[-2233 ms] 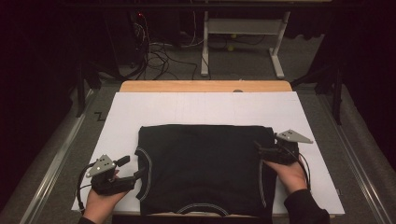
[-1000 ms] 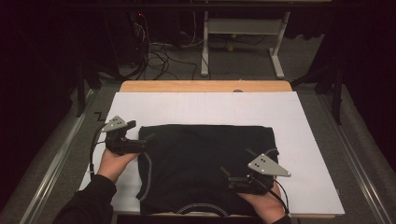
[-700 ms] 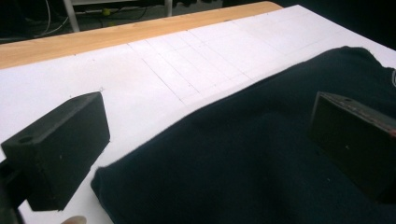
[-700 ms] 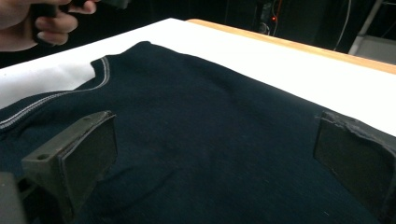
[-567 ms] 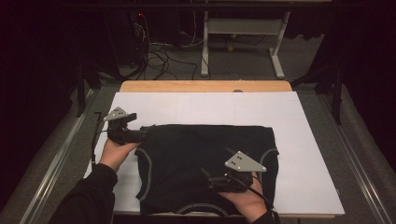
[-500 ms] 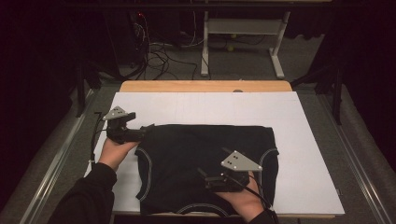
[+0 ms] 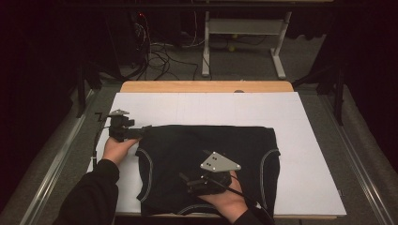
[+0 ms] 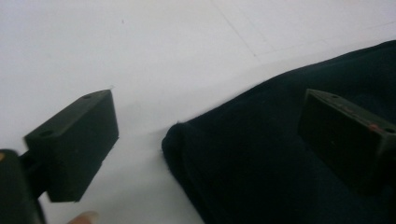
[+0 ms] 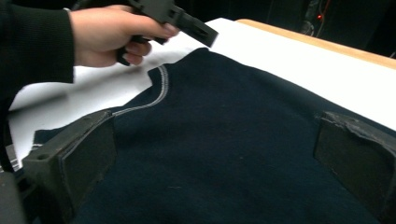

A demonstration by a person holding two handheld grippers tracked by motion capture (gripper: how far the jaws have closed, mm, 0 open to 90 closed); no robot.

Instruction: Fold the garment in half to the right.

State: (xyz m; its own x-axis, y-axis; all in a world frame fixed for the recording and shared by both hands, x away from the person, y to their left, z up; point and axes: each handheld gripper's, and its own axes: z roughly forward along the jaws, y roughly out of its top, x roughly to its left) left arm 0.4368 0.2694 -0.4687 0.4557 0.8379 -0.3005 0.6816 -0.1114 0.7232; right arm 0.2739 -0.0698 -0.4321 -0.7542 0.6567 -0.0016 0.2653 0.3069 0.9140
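Observation:
A dark navy garment [image 7: 206,150] with white stitching lies flat on the white table cover [image 7: 300,140]. My left gripper [image 7: 142,132] is at the garment's far left corner. In the left gripper view, the left gripper [image 8: 210,128] is open and that corner of the garment [image 8: 187,140] lies between its jaws, one jaw over white cover and the other over cloth. My right gripper [image 7: 187,180] hovers over the garment near its front middle. In the right gripper view, the right gripper [image 9: 212,156] is open and straddles flat garment cloth [image 9: 224,121], with the left hand [image 9: 107,32] beyond.
The wooden table edge [image 7: 206,86] runs along the back. Behind it are cables [image 7: 159,51] on the floor and a white table frame [image 7: 244,28]. Bare white cover lies to the right of the garment and behind it.
My left gripper moved from the front left up to the garment's far left corner. My right gripper moved from the right edge leftward to the front middle of the garment.

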